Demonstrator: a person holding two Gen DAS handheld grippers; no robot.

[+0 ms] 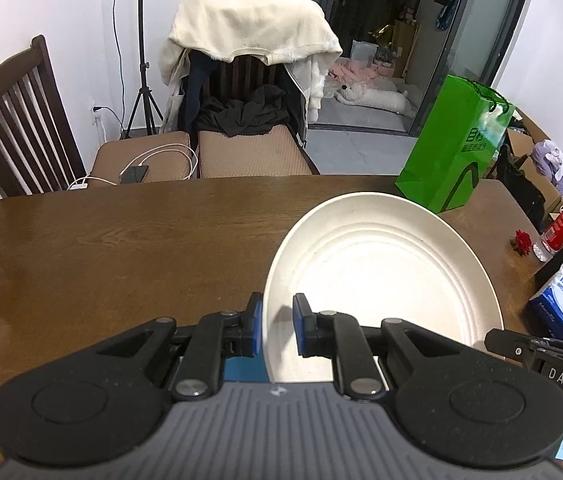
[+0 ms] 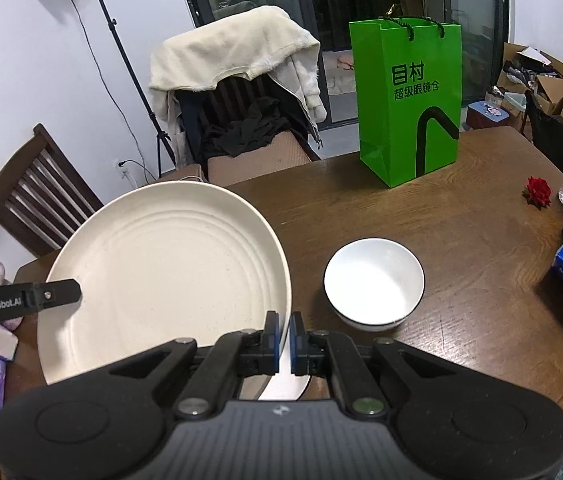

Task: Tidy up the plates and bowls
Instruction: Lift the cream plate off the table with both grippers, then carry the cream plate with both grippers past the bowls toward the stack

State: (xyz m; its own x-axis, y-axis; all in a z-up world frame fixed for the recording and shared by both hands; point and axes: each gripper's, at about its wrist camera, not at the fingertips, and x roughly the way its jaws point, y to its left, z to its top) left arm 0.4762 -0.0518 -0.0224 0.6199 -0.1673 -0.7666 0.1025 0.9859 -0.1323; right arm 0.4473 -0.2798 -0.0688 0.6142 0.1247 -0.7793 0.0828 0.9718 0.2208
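While both your tongs grip it, the cream plate [image 1: 381, 276] hangs tilted above the wooden surface [image 1: 121, 248].
Your left tongs [image 1: 277, 326] clamp its left rim, your right tongs [image 2: 284, 344] its right rim. Only the right view shows the white bowl [image 2: 374, 282] standing just beside the plate, before the green bag [image 2: 407, 100].

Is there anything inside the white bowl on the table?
No, the bowl shows only its bare white inside in the right wrist view.
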